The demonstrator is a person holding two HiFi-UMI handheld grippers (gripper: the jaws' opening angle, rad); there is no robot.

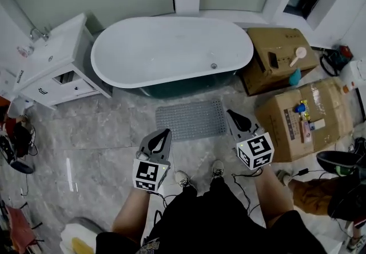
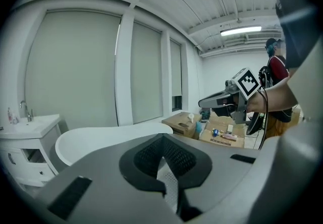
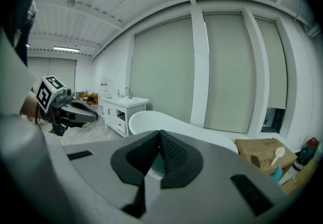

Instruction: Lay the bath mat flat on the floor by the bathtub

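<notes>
Head view is filled in its upper middle by the white bathtub (image 1: 171, 50), with the grey marble floor (image 1: 108, 130) spread below it. At the left of the frame a white sink cabinet (image 1: 54, 67) is seen, and at the right two cardboard boxes (image 1: 279, 58) are standing. The bath mat (image 1: 191, 120), grey and studded, is found in the centre of the frame, lying on the floor just beside the tub. It appears flat, with no fold or lifted corner to be seen.

The left gripper (image 1: 166, 131) and the right gripper (image 1: 230, 113) are held below the mat in the picture, apart from it. In each gripper view the jaws are pressed together with nothing between them.

The laying step is judged to be finished, so the task is taken as practically done. For the next move little is called for: the mat could be checked for straightness along the tub, and a small push at one edge would be needed only if it is found crooked.
</notes>
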